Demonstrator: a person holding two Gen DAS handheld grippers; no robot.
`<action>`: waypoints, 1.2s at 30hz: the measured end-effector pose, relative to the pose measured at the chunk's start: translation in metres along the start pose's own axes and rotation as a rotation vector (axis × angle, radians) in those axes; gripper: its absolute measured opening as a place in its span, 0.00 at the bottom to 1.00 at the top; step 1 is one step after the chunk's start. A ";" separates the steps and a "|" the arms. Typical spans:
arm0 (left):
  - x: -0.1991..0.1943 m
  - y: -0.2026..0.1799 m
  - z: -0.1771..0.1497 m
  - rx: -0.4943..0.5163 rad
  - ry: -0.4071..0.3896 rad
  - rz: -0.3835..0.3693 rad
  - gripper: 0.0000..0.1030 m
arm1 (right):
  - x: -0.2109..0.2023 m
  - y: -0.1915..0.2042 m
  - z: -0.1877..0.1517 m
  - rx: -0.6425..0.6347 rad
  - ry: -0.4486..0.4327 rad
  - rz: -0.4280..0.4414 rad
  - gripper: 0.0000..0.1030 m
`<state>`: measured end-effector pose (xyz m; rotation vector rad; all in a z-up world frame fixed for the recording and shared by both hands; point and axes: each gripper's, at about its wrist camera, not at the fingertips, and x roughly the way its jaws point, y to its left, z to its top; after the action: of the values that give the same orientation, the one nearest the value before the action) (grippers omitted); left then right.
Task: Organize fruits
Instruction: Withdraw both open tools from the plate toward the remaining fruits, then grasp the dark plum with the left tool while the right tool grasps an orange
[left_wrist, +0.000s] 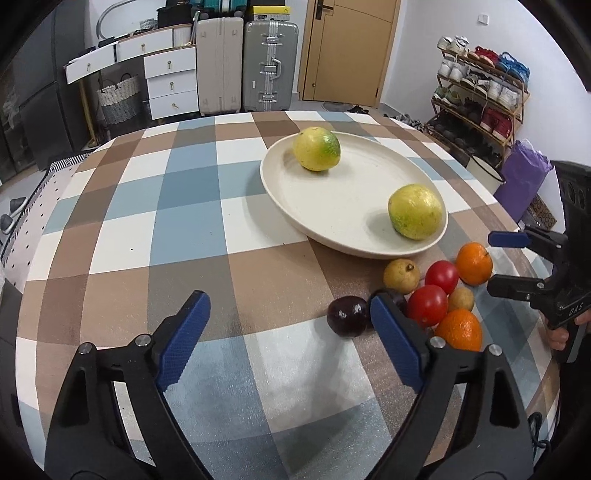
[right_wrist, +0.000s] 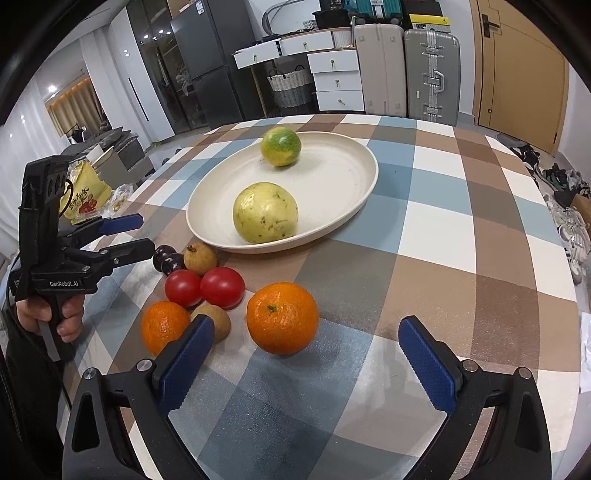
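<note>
cream round shallow plate (right_wrist: 354, 162) holding two smooth yellow-green round fruits (right_wrist: 265, 213), glossy oranges (right_wrist: 282, 317), red tomatoes (right_wrist: 222, 287), dark plums (left_wrist: 348, 316) clustered beside it on checked tablecloth (left_wrist: 184, 221), left gripper (left_wrist: 288, 325) and right gripper (right_wrist: 306, 345) jaws both spread wide, empty

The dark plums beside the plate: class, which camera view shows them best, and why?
The left wrist view. One plum lies unblocked close to the camera, though a left hand-held gripper finger hides most of the second. The right wrist view shows both plums, but small, dark and pressed together at the far edge of the fruit pile.
</note>
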<state>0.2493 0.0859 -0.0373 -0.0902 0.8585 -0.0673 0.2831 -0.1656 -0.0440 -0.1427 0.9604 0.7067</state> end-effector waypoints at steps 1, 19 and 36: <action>0.000 0.000 0.000 -0.002 0.002 -0.007 0.86 | 0.000 0.000 0.000 -0.001 0.001 0.000 0.99; 0.008 -0.015 -0.007 0.080 0.037 -0.016 0.65 | 0.010 0.007 -0.003 -0.045 0.032 0.011 0.82; 0.005 -0.018 -0.009 0.078 0.025 -0.167 0.20 | 0.006 0.020 -0.010 -0.075 0.031 -0.043 0.38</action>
<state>0.2452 0.0674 -0.0454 -0.0881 0.8708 -0.2588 0.2658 -0.1515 -0.0507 -0.2408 0.9580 0.7026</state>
